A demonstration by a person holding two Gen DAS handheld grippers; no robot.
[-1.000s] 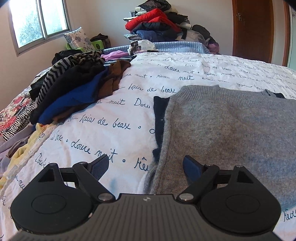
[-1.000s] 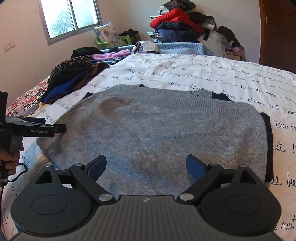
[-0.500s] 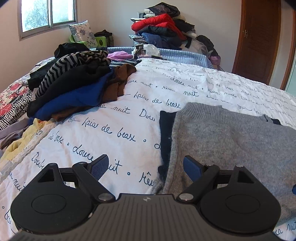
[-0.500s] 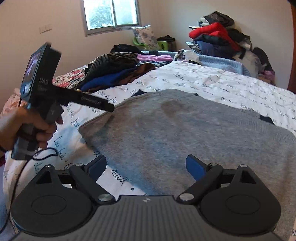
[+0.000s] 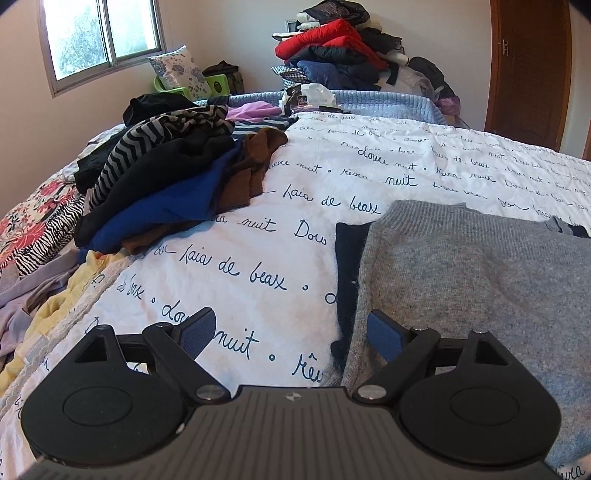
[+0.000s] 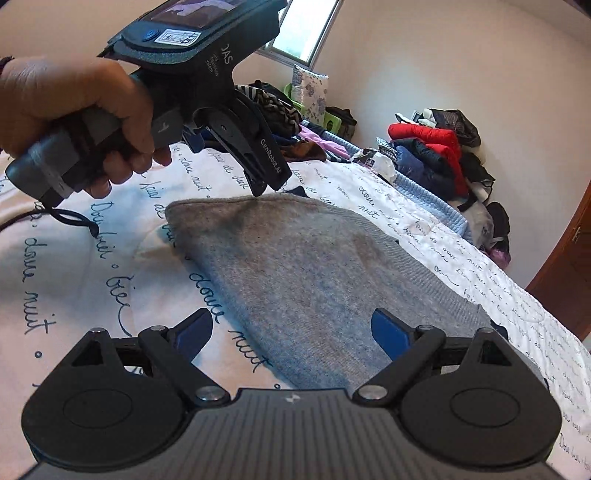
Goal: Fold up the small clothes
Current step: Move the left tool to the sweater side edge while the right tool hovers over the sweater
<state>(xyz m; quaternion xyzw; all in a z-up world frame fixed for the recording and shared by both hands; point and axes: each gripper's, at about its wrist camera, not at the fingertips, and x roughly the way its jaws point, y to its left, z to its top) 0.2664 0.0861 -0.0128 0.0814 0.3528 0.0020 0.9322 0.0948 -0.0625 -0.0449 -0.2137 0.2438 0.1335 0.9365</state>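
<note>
A grey knit sweater (image 5: 461,280) (image 6: 295,266) lies flat on the white bedspread with blue writing (image 5: 258,240), and a dark navy layer (image 5: 347,266) shows under its left edge. My left gripper (image 5: 291,334) is open and empty, low over that left edge, with one finger above the grey knit. In the right wrist view a hand (image 6: 74,103) holds the left gripper (image 6: 260,184), whose tips hover just over the sweater's far corner. My right gripper (image 6: 291,332) is open and empty above the sweater's near edge.
A heap of dark, striped, blue and brown clothes (image 5: 166,184) lies on the bed's left side. Another pile with a red jacket (image 5: 332,48) is stacked by the far wall. A wooden door (image 5: 528,66) stands at the right and a window (image 5: 103,33) at the left.
The right gripper has slid left along the sweater's near edge and rolled, so the bed looks tilted. The left gripper now looms large in its view. The left gripper has hardly moved.
</note>
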